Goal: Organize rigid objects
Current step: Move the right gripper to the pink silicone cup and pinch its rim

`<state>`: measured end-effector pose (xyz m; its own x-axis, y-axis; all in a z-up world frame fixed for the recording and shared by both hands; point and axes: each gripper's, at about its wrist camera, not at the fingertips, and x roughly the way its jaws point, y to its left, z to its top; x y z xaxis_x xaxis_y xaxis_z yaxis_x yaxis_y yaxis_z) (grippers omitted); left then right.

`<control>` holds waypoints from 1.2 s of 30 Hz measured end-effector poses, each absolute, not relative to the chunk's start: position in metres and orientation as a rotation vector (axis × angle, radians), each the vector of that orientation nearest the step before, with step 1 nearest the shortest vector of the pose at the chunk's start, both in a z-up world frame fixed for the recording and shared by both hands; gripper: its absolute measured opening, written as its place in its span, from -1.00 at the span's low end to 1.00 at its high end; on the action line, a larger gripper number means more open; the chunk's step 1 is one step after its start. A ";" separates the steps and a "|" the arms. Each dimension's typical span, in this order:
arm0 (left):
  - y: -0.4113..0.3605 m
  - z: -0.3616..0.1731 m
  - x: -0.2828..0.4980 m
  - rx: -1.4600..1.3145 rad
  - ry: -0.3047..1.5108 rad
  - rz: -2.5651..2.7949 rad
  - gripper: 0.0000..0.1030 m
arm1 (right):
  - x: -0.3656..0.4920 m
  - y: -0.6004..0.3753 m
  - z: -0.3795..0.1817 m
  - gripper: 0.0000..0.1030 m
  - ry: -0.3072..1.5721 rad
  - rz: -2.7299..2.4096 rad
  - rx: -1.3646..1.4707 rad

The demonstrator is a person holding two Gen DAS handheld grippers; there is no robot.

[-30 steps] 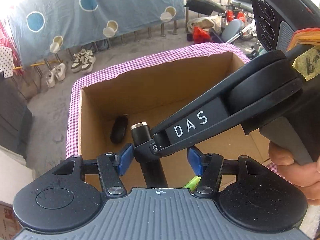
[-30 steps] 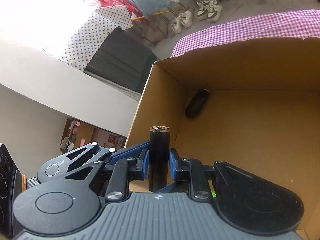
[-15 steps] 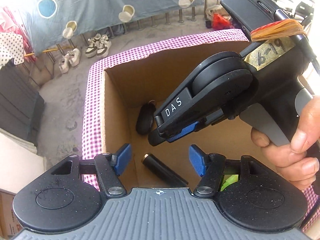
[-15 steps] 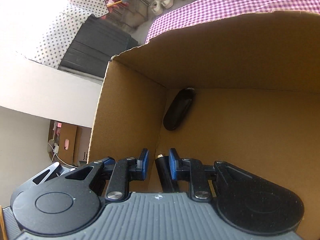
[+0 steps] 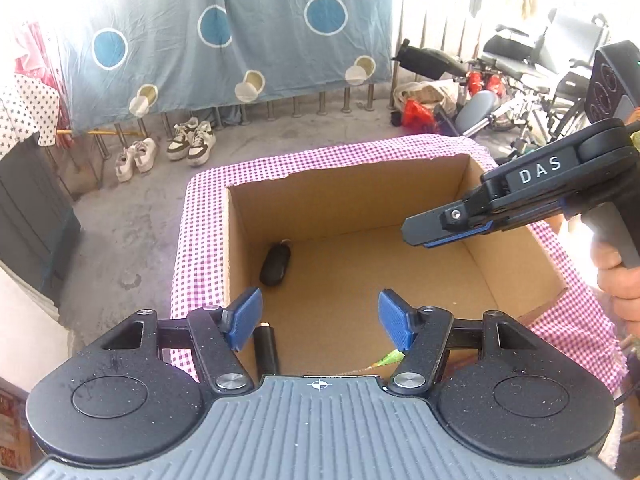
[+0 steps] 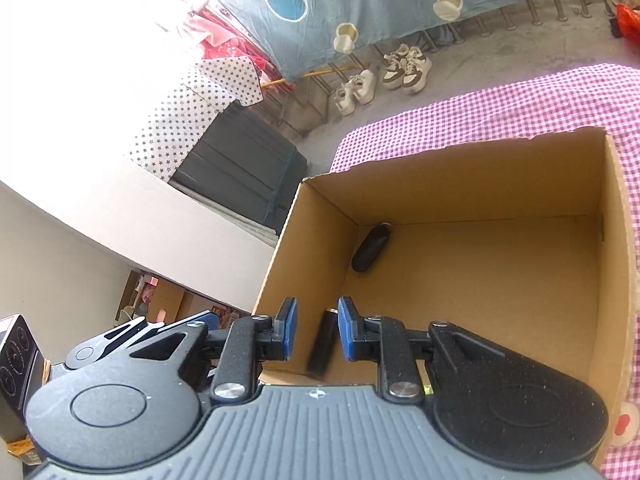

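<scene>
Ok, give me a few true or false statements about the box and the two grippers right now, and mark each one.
1. The black cylinder lies on the floor of the cardboard box. True.
2. The right gripper is clamped on the cylinder. False: its jaws are open and hold nothing.
3. A dark oval object sits near the box's far left corner. True.
4. The left gripper grips a green item. False: its jaws are wide open and hold nothing.
5. The box stands on a purple checked cloth. True.
</scene>
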<state>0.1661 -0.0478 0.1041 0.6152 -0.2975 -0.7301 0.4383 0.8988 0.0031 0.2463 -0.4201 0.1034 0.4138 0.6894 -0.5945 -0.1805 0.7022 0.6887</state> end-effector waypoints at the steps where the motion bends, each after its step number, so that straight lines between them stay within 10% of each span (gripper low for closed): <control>1: -0.043 0.108 0.156 0.181 0.787 -0.432 0.29 | 0.230 -0.429 0.113 -0.52 0.971 0.588 0.583; 15: -0.016 0.050 0.067 0.151 0.844 -0.457 0.31 | 0.052 -0.471 0.093 -0.48 0.863 0.485 0.561; 36: -0.037 -0.006 0.046 0.211 0.831 -0.510 0.24 | 0.057 -0.393 0.040 -0.47 0.950 0.369 0.375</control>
